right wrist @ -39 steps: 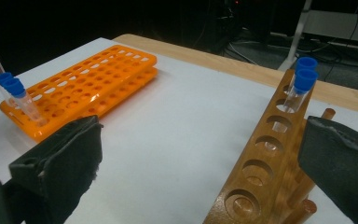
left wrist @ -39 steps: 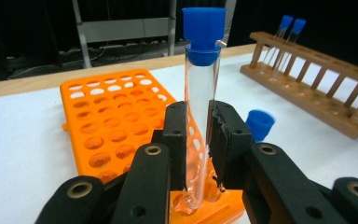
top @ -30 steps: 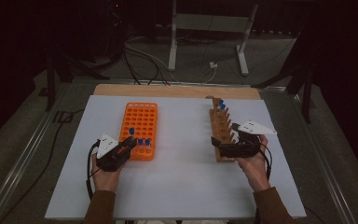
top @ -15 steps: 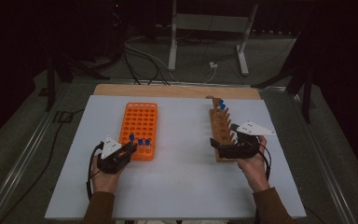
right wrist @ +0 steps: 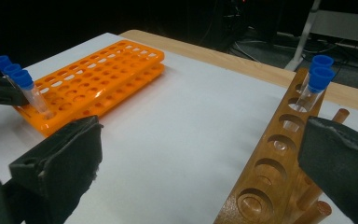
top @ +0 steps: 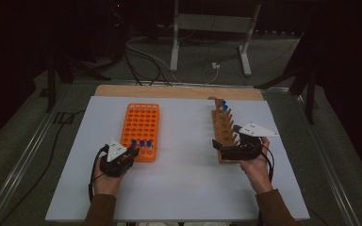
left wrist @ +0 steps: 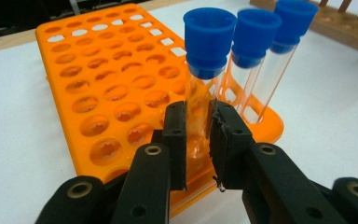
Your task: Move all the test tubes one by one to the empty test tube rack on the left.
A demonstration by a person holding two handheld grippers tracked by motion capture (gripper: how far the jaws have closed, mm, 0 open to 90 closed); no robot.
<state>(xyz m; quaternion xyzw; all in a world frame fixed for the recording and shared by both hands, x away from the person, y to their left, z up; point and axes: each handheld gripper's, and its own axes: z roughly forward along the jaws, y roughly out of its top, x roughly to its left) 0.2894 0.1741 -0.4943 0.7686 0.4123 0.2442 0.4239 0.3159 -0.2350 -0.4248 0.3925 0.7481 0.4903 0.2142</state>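
Observation:
An orange tube rack [top: 141,123] lies left of centre on the white table. Three blue-capped clear tubes [top: 142,143] stand in its near row. My left gripper [top: 130,152] is shut on the leftmost tube [left wrist: 206,42], and its pads [left wrist: 175,135] press the glass just above the rack [left wrist: 112,70]. A wooden rack [top: 222,127] at the right holds two blue-capped tubes [top: 224,104] at its far end. My right gripper [top: 218,148] is at that rack's near end, jaws wide open [right wrist: 203,140] with nothing between them.
The white board [top: 184,188] has free room between the racks and along its near edge. A strip of wooden table edge [top: 179,91] shows behind it. Cables and metal stand legs [top: 207,42] lie on the dark floor beyond.

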